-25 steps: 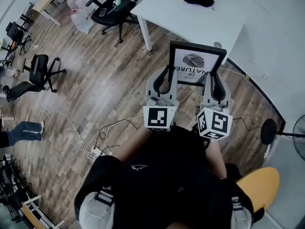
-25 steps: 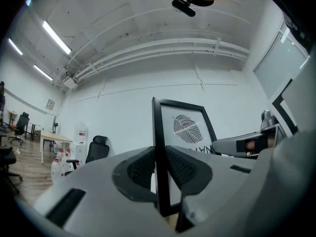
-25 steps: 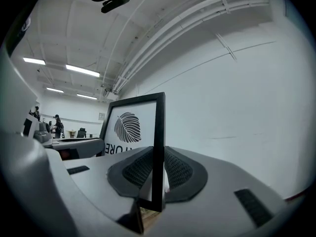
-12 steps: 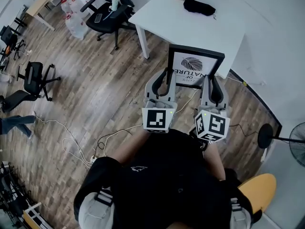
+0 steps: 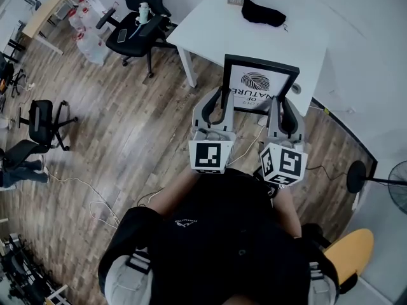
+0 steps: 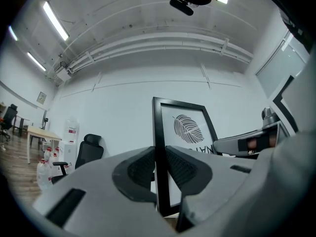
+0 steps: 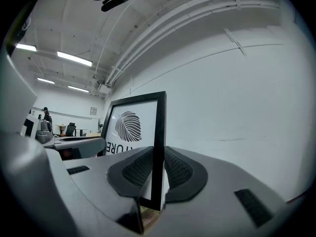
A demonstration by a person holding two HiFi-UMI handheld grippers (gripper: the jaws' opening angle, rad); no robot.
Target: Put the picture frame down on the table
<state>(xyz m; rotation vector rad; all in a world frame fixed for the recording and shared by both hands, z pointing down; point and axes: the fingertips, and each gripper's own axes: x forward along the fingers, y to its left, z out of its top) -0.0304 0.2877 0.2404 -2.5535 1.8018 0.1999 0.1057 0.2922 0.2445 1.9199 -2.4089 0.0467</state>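
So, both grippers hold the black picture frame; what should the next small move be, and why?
Probably carry the black picture frame forward over the white table before lowering it. The left gripper and the right gripper are each shut on one side edge, the frame stands upright, and in the head view it seems short of the table's near edge.

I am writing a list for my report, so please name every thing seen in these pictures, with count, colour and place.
picture frame: one, black, leaf print, upright between both tools
table: one, white, beyond the frame
cloth: one, black, on the table
office chairs: at least two, black, at left
fan: one, black, right edge
seat: one, yellow, lower right
left tool: one, grey, shut on the frame's left edge
right tool: one, grey, shut on the frame's right edge
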